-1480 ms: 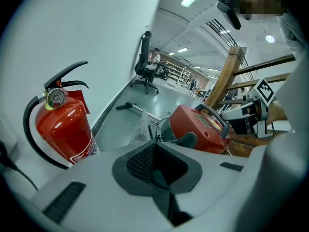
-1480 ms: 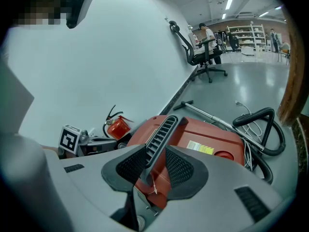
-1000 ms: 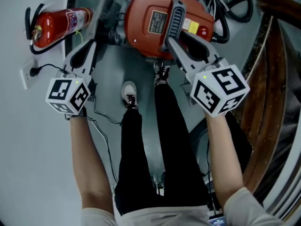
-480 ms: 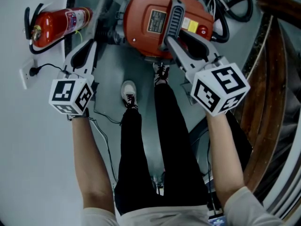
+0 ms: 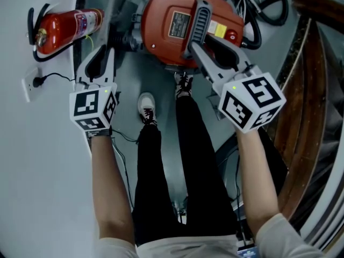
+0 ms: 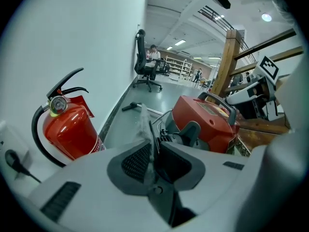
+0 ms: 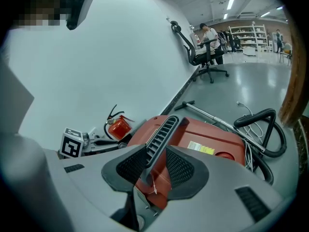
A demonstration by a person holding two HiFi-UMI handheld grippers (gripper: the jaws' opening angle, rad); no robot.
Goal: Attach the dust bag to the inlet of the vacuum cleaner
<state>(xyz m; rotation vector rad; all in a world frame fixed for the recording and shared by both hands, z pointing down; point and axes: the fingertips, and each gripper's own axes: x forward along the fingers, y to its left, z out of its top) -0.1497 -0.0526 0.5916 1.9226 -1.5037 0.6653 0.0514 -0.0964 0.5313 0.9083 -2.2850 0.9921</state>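
My right gripper (image 5: 196, 43) is pinching the grey handle (image 5: 200, 16) of the red vacuum cleaner (image 5: 164, 15). My left gripper (image 5: 107, 50) is pinching the thin grey dust bag (image 5: 115, 12) by its edge, close beside the vacuum. I think I should hold the bag flat and push it slowly and straight at the inlet, which I cannot see. We are on a smooth grey floor (image 5: 134, 74) by a white wall (image 5: 32, 160), with a red fire extinguisher (image 5: 64, 28) nearby.

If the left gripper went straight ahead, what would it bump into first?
Probably the grey end of the vacuum cleaner, just beyond the dust bag that the left gripper pinches. Depth is unclear, so it might slide past.
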